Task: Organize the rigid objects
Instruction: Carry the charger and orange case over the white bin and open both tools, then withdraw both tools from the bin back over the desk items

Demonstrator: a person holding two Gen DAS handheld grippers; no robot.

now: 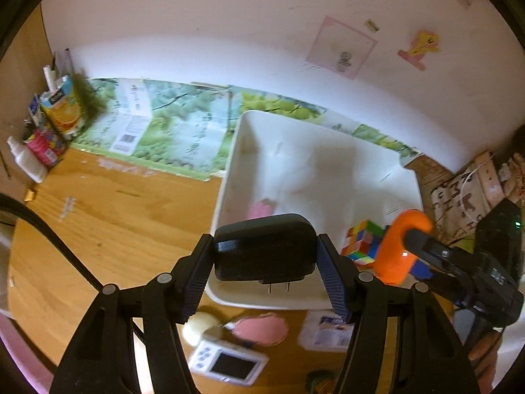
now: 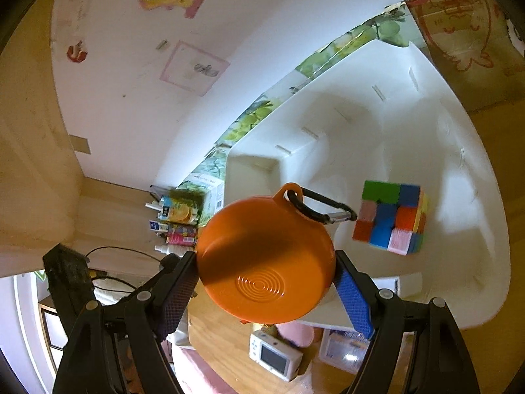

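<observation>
The left gripper (image 1: 265, 262) has its jaws clamped on a black power adapter (image 1: 264, 246), one ribbed pad pressed against each short side, the two metal prongs pointing back toward the camera below the grip. Just under and behind those jaws, on the wooden table (image 1: 108, 216), lie a small white timer (image 1: 226, 362) with a dark screen, a pink oval object (image 1: 261, 328) and a pale round object (image 1: 198, 326). A clear packet (image 1: 325, 330) lies beneath the right-hand finger.

Past the fingertips stands a white bin (image 1: 229, 170), its near rim directly under the adapter. Inside it, ahead and to the right of the jaws, sits a multicoloured puzzle cube (image 1: 362, 243); a small pink item (image 1: 262, 208) shows just beyond the adapter's top edge.

The right gripper (image 2: 265, 282) holds an orange disc-shaped case (image 2: 265, 259) by its rim, a pad on each side. A black carabiner (image 2: 323, 208) hangs from the loop at the case's far edge. Below these jaws the same white timer (image 2: 274, 356) rests on the table. Ahead and to the right, the puzzle cube (image 2: 390, 216) sits on the floor of the white bin (image 2: 485, 229).

Farther off to the left of both pairs of jaws, cartons and bottles (image 1: 52, 124) stand against the wall, which carries stickers (image 1: 420, 46).
</observation>
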